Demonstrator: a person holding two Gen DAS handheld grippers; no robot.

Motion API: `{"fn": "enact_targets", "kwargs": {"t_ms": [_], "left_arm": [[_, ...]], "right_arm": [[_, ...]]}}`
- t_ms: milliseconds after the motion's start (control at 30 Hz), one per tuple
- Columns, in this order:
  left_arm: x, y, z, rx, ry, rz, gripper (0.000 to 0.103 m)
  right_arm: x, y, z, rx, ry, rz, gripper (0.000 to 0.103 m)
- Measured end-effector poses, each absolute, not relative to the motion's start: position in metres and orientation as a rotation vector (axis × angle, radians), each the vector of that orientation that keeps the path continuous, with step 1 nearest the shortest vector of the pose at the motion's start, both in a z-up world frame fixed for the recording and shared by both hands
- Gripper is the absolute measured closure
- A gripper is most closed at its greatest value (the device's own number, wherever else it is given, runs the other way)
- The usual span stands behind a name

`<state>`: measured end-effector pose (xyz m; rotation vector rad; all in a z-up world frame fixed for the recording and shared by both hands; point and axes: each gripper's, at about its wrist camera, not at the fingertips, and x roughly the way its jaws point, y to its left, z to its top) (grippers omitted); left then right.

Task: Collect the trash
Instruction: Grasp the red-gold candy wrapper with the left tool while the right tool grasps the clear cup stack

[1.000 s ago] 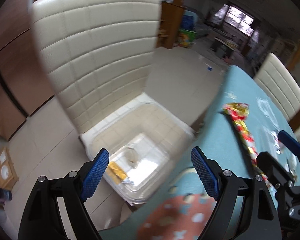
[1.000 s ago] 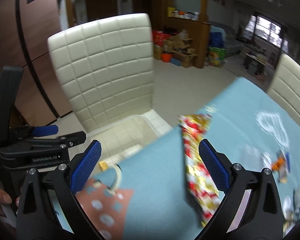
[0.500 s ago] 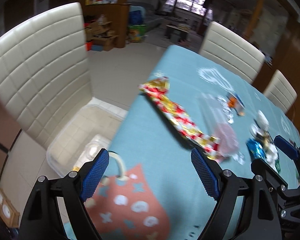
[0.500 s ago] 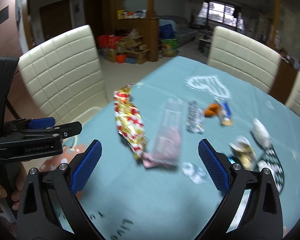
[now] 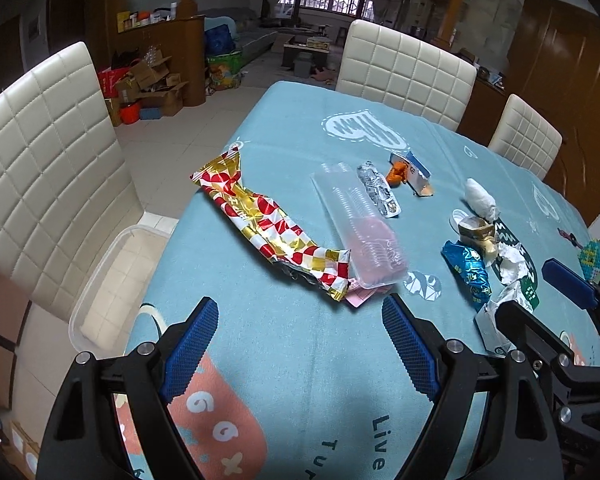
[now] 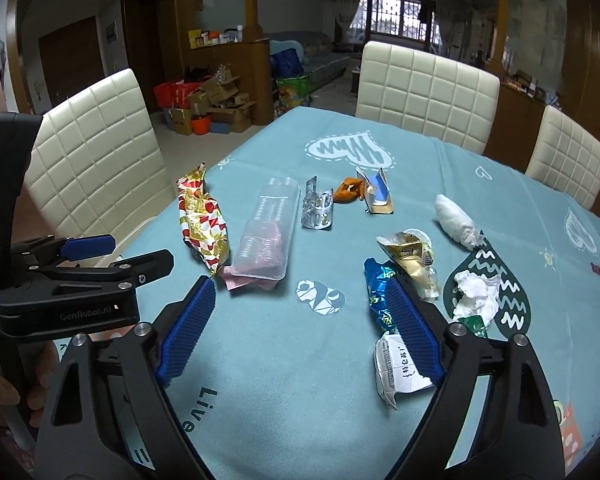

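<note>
left gripper (image 5: 296, 344) fingers apart, empty | right gripper (image 6: 300, 320) fingers apart, just been closing, nothing between | red-gold wrapper (image 5: 268, 224), clear tray (image 5: 360, 224) on tabletop (image 5: 300, 360)

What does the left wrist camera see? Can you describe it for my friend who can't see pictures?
An open, empty left claw hovers over a blue tablecloth scattered with trash: a red-and-gold wrapper, a clear plastic tray, a blue wrapper and crumpled tissues. A clear bin sits on a cream chair alongside.

Left hand-held gripper (image 5: 296, 344) agape, right hand-held gripper (image 6: 300, 326) narrowing, empty
</note>
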<state>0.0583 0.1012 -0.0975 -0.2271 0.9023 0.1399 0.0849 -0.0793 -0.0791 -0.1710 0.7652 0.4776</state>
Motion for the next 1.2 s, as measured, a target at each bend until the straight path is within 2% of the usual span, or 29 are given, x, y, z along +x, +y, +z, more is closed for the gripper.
{"fn": "enact_targets", "kwargs": {"t_ms": [367, 700, 733, 767, 833, 1200], "left_arm": [[0.076, 0.134, -0.108, -0.247, 0.925, 0.206, 0.021], [0.108, 0.152, -0.125, -0.248, 0.95, 0.21, 0.021], [0.111, 0.152, -0.127, -0.248, 0.954, 0.21, 0.021], [0.114, 0.152, -0.129, -0.247, 0.957, 0.211, 0.021], [0.122, 0.154, -0.133, -0.249, 0.966, 0.209, 0.021], [0.16, 0.153, -0.164, -0.257, 1.04, 0.19, 0.021]], "right_arm": [[0.118, -0.036, -0.104, -0.228, 0.817, 0.537, 0.031], [0.159, -0.007, -0.143, -0.271, 0.916, 0.547, 0.031], [0.161, -0.007, -0.146, -0.27, 0.925, 0.549, 0.034], [0.164, -0.006, -0.149, -0.265, 0.941, 0.557, 0.043], [0.17, -0.006, -0.155, -0.251, 0.974, 0.571, 0.055], [0.18, -0.026, -0.143, -0.15, 0.887, 0.569, 0.057]]}}
